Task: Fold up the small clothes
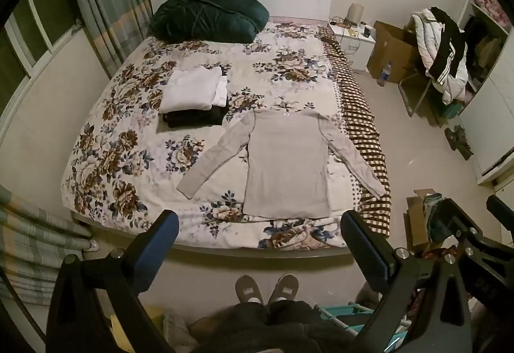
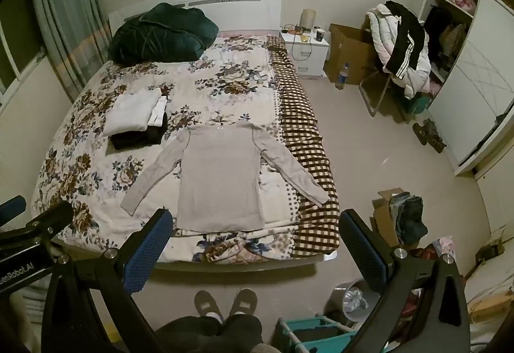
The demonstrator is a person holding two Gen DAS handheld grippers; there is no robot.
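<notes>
Both claws hang nearest, over the foot of the bed: the left claw [image 1: 258, 234] and the right claw [image 2: 253, 232], each spread wide and pinching nothing. Beyond them the grey long-sleeved top [image 1: 286, 160] lies flat on the floral quilt [image 1: 128, 140], hem toward the person, sleeves splayed toward 8 and 4 o'clock, apparently smoothed ready for folding. At about 10 o'clock from it sits a stack of folded clothes [image 1: 192, 95], presumably the finished pile.
</notes>
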